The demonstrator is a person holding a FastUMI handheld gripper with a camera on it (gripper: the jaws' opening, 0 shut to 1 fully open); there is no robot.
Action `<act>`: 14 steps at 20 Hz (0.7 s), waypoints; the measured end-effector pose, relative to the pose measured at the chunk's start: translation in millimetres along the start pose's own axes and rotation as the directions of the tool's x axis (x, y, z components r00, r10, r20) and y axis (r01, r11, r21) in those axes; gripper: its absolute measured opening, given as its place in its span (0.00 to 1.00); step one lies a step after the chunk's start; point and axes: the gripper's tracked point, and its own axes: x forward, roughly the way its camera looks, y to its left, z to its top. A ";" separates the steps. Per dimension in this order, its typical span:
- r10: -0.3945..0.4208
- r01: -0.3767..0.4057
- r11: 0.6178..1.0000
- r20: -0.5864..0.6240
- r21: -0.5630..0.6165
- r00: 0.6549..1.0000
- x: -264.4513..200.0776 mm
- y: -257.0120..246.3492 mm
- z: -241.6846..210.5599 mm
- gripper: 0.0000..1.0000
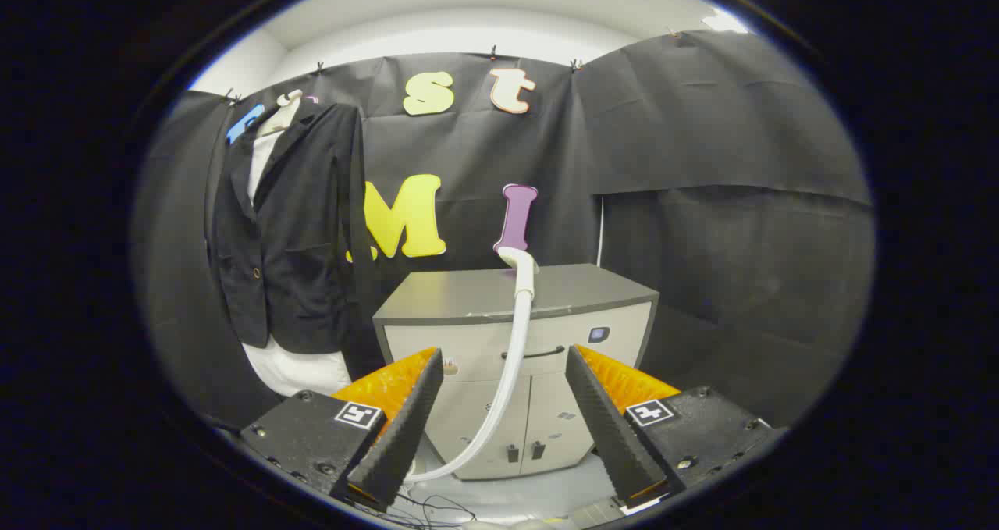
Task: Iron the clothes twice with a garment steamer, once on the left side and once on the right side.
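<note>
The gripper (503, 358) is held with its fingers spread wide and nothing grasped between them. Beyond the fingers, a white steamer hose (511, 358) is seen curving up in front of a grey cabinet (577, 288). A dark jacket (285, 225) over a white shirt (300, 370) is hung against the wall, beside the cabinet.

Your gripper (503, 362) holds nothing, fingers spread; the steamer hose (511, 358) runs between them, cabinet (562, 292) beyond, jacket (293, 225) hanging beside.
</note>
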 end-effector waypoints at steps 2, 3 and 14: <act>0.002 -0.002 1.000 -0.005 -0.014 1.000 1.9 1.9 -0.4 0.99; 0.001 -0.001 1.000 -0.002 -0.019 1.000 4.5 4.0 -0.3 0.99; -0.018 0.018 0.999 0.000 -0.041 1.000 17.5 0.7 17.5 0.99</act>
